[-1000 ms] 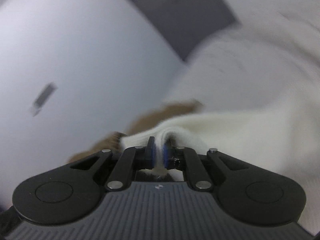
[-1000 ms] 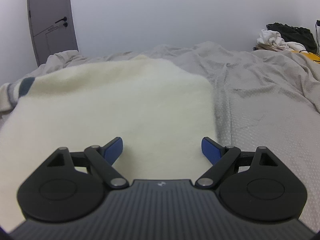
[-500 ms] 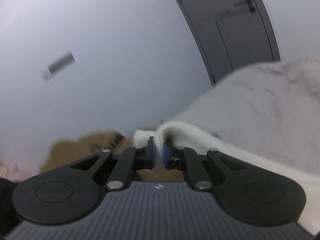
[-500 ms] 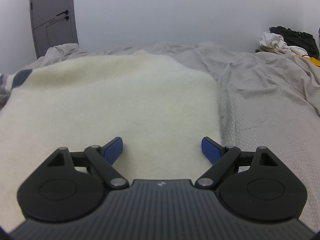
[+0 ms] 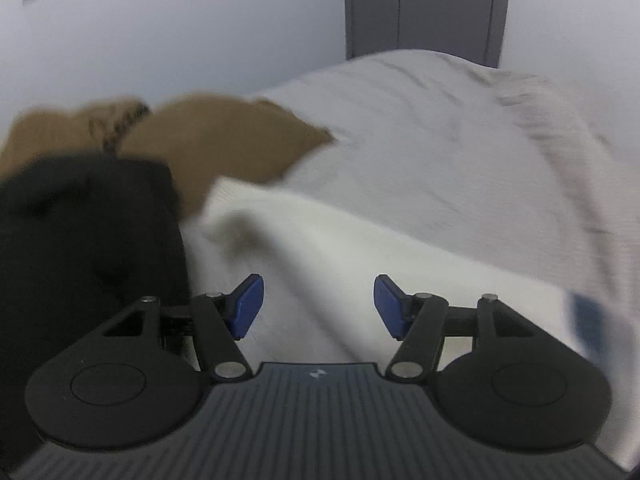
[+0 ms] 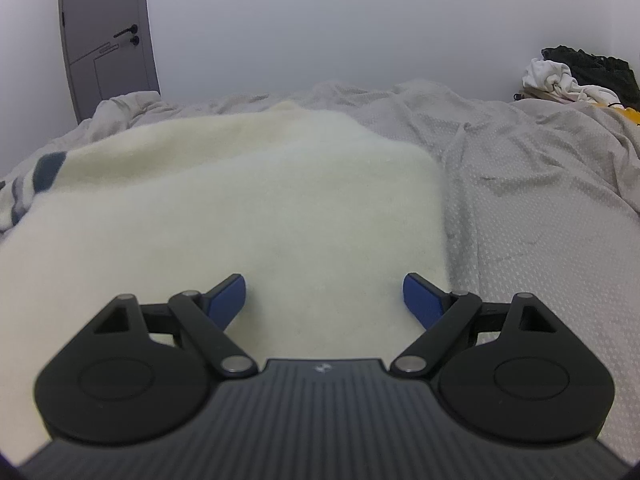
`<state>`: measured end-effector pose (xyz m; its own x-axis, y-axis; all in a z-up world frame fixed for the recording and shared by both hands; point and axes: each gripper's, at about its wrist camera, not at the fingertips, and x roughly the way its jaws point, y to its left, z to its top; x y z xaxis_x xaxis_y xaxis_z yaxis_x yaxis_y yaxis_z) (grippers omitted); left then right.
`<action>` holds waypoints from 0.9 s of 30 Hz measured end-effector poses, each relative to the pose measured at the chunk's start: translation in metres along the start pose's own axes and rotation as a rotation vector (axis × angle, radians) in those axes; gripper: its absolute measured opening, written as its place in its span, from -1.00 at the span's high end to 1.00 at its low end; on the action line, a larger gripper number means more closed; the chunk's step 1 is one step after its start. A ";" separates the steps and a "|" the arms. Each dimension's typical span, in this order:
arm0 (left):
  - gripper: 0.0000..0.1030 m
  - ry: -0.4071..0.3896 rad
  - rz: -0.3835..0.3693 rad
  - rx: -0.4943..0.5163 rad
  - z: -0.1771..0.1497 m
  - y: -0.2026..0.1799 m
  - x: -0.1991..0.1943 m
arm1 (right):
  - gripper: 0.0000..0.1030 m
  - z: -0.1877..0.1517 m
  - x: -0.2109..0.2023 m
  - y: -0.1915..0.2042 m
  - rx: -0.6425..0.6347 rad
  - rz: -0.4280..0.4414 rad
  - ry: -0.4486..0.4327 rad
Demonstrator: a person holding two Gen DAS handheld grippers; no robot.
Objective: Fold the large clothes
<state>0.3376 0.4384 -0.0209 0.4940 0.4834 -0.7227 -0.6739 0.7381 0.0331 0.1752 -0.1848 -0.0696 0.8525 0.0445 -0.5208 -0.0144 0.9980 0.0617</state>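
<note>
A large cream fleece garment (image 6: 248, 200) lies spread on the bed, with a dark blue and white striped part (image 6: 44, 172) at its far left. My right gripper (image 6: 324, 300) hovers open over its near right corner, nothing between the pads. In the left wrist view the same cream garment (image 5: 320, 248) lies below my left gripper (image 5: 318, 306), whose jaws are opening; the cloth has dropped clear of the blue pads (image 5: 246, 306). A blue patch (image 5: 584, 320) shows at the right.
A grey bedcover (image 6: 540, 184) spreads to the right of the garment. A pile of white and dark clothes (image 6: 576, 76) sits at the far right. A grey door (image 6: 104, 40) stands behind. A brown cloth (image 5: 224, 140) and a black mass (image 5: 80, 240) lie left of my left gripper.
My left gripper was shut on a fold of the cream cloth; it has let go, sunk, rolled level and its jaws have parted. The right gripper has kept still.
</note>
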 end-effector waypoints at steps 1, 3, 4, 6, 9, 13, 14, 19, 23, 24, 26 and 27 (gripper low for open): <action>-0.30 0.019 -0.036 -0.016 -0.007 -0.005 -0.013 | -0.69 0.000 -0.002 0.001 -0.001 0.004 -0.002; -0.30 0.027 -0.107 -0.010 -0.026 -0.017 -0.044 | -0.69 -0.001 -0.006 0.001 -0.010 0.017 0.002; -0.30 0.023 -0.133 -0.005 -0.036 -0.024 -0.058 | -0.69 -0.001 -0.008 0.001 -0.013 0.026 0.005; -0.30 0.046 -0.192 -0.006 -0.053 -0.035 -0.087 | -0.69 -0.002 -0.016 0.001 -0.010 0.047 0.019; -0.30 0.082 -0.290 0.014 -0.084 -0.052 -0.134 | -0.69 -0.001 -0.028 -0.002 0.017 0.084 0.029; -0.30 0.080 -0.384 0.053 -0.125 -0.066 -0.191 | -0.69 -0.002 -0.044 0.001 -0.025 0.093 0.024; -0.29 0.088 -0.409 0.062 -0.137 -0.069 -0.202 | -0.69 -0.003 -0.048 0.001 -0.028 0.097 0.021; -0.29 0.152 -0.484 0.107 -0.204 -0.084 -0.250 | -0.69 -0.009 -0.068 0.000 -0.050 0.108 0.001; -0.29 0.223 -0.530 0.097 -0.258 -0.085 -0.268 | -0.69 -0.010 -0.081 -0.003 -0.042 0.112 -0.006; -0.29 0.236 -0.531 0.101 -0.269 -0.085 -0.269 | -0.69 -0.011 -0.084 -0.004 -0.038 0.109 -0.005; -0.27 0.262 -0.518 0.093 -0.294 -0.083 -0.268 | -0.69 -0.013 -0.090 -0.008 -0.023 0.108 0.001; -0.27 0.276 -0.516 0.076 -0.305 -0.080 -0.266 | -0.69 -0.015 -0.093 -0.010 -0.018 0.108 0.005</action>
<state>0.0927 0.1076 -0.0416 0.5793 -0.0796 -0.8112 -0.3383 0.8820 -0.3281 0.0878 -0.1980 -0.0344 0.8429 0.1523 -0.5161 -0.1155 0.9880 0.1029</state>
